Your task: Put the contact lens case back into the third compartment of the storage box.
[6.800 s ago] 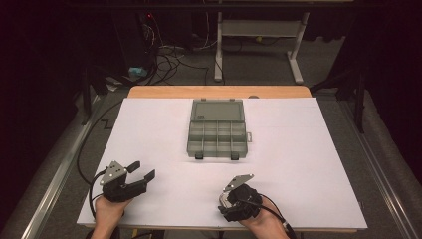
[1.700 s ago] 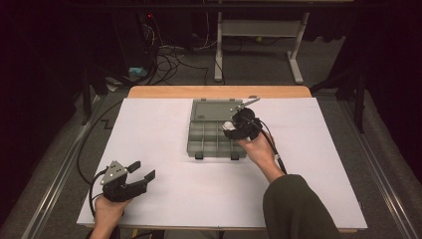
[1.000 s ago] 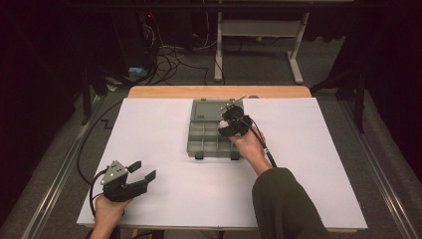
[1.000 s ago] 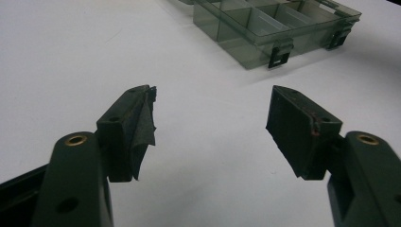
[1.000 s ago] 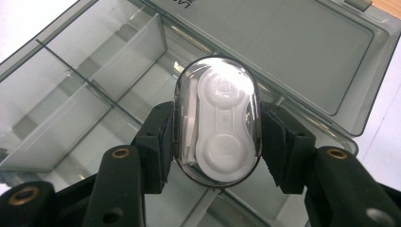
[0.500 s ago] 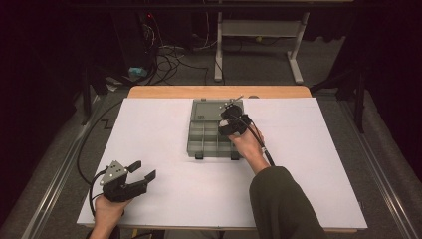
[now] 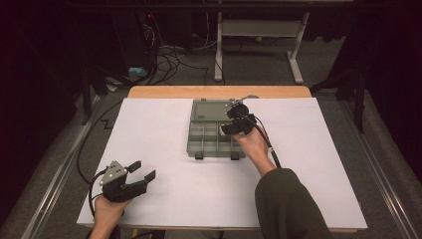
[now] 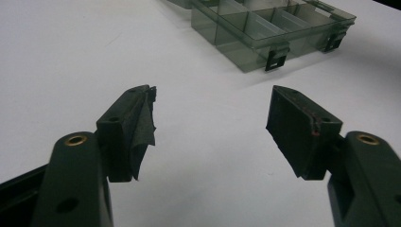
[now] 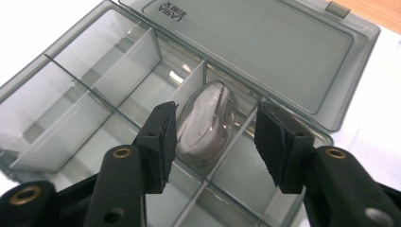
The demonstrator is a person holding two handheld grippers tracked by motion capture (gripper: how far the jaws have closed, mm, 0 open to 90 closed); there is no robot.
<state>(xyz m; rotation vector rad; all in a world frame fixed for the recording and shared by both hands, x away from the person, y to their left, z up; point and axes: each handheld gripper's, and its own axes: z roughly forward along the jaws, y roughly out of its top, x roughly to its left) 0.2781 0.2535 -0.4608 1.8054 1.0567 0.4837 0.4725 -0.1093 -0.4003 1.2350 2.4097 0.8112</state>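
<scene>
A smoky grey compartment box [image 7: 209, 130] lies open at the middle of the white table, its lid [image 9: 265, 52] folded back flat. In the right gripper view a small white, clear-cased object [image 9: 205, 124] rests in a back-row compartment, leaning on a divider. My right gripper [image 9: 215, 142] hovers over it, open, its jaws either side of the object and apart from it; in the high view the right gripper [image 7: 238, 123] is over the box's right half. My left gripper [image 7: 137, 175] sits open near the table's front left, and the left gripper [image 8: 210, 130] holds nothing.
The box's two front latches [image 8: 276, 57] hang open toward me. White sheet [image 7: 149, 134] covers the table, with a wooden strip [image 7: 219, 91] at the far edge. Cables and a table frame [image 7: 259, 30] stand on the floor beyond.
The right gripper came from the front edge to the box and has settled over its right half, shifting slightly left in the last second. The left gripper has stayed put.
</scene>
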